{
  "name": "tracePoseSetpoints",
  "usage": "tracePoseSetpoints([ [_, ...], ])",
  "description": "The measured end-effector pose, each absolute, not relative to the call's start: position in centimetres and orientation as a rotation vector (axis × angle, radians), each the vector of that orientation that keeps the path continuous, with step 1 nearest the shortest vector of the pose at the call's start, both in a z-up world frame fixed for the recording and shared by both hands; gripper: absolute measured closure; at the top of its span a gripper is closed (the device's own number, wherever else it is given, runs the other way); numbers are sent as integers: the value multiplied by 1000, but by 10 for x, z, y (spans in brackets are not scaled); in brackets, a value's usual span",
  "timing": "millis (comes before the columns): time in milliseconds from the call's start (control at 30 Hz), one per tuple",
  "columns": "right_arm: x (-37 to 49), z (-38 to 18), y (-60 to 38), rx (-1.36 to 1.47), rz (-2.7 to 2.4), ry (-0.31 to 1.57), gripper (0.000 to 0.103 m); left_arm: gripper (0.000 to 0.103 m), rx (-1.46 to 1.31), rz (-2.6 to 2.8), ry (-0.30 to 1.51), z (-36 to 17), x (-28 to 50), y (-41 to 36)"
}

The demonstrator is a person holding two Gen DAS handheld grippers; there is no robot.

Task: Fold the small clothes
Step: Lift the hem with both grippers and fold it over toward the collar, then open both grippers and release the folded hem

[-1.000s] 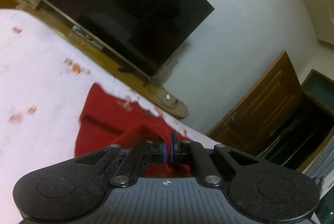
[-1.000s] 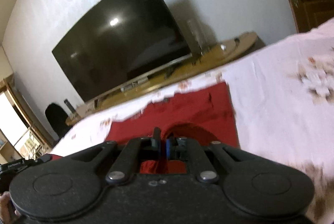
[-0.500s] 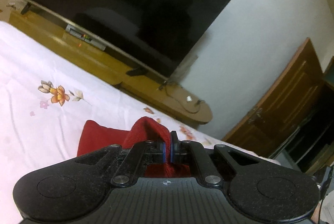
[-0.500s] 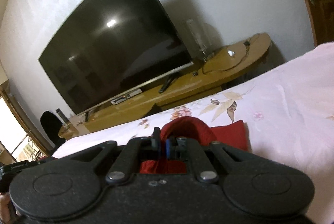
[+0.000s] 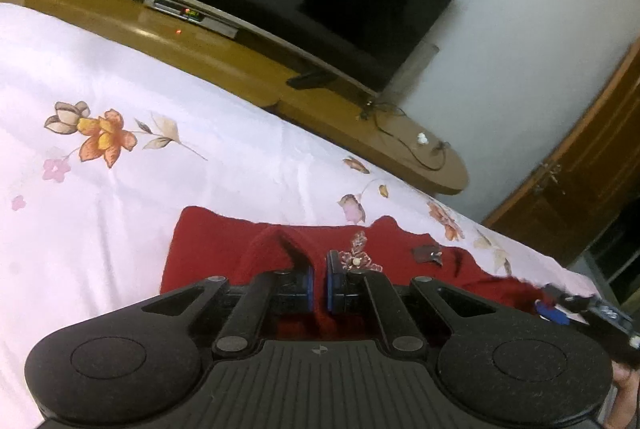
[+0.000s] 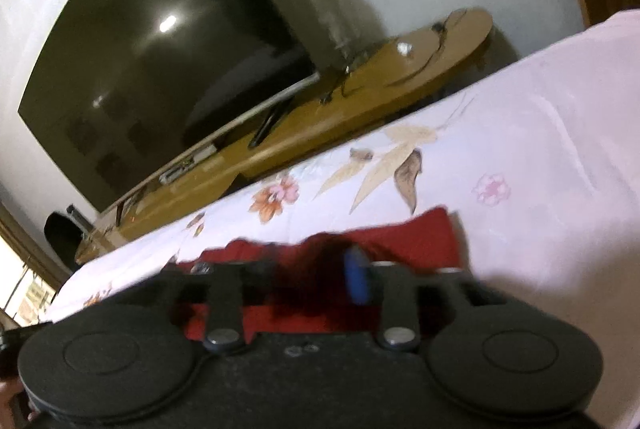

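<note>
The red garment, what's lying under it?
The red garment lies on the pink floral bedsheet, which shows around its edges. Anything beneath the cloth itself is covered.

No text, label, brand or number can be read; the set-top box (image 5: 191, 14) display glows too blurred to tell.

Your left gripper (image 5: 319, 287) is matte black with blue finger pads (image 5: 309, 288), silver pivot screws and ribbed housing. Your right gripper (image 6: 316, 275) looks alike, though blurred.
</note>
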State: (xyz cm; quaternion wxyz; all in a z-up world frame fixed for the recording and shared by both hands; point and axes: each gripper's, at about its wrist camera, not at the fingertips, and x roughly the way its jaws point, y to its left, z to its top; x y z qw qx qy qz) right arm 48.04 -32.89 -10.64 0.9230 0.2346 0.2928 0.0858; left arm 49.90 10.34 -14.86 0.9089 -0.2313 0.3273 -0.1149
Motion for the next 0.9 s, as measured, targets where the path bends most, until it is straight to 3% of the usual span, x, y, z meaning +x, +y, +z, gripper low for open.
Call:
tracePoseSetpoints([
  [33,478,-105,-330,481,172,575,21,89,-458,-238,652,-144,496,100],
  [67,474,-102,-332,482,166,546,19,79,-437,-245,634,-142,495,99],
  [100,471,-100,-334,486,175,525,22,44,-416,-233,618,-139,495,97],
  [133,469,-98,-335,492,187,525,28,17,-392,-209,592,-135,494,96],
  [233,474,-98,-334,461,195,543,33,16,-395,-218,556,-131,496,102],
  [367,483,-101,-323,361,195,581,36,19,-305,-225,619,-135,508,99],
  [500,496,-107,-304,234,193,645,36,55,-243,-175,737,-152,526,98],
  [567,503,-114,-293,143,168,688,45,72,-202,-176,729,-155,525,96],
  [600,504,-116,-288,105,152,695,56,91,-185,-178,731,-156,526,94],
  [633,503,-117,-284,71,136,691,74,102,-191,-176,722,-154,526,94],
  [733,497,-112,-284,30,100,642,94,102,-170,-137,624,-144,515,91],
  [900,489,-106,-291,-20,47,574,95,102,-109,-112,595,-145,517,81],
])
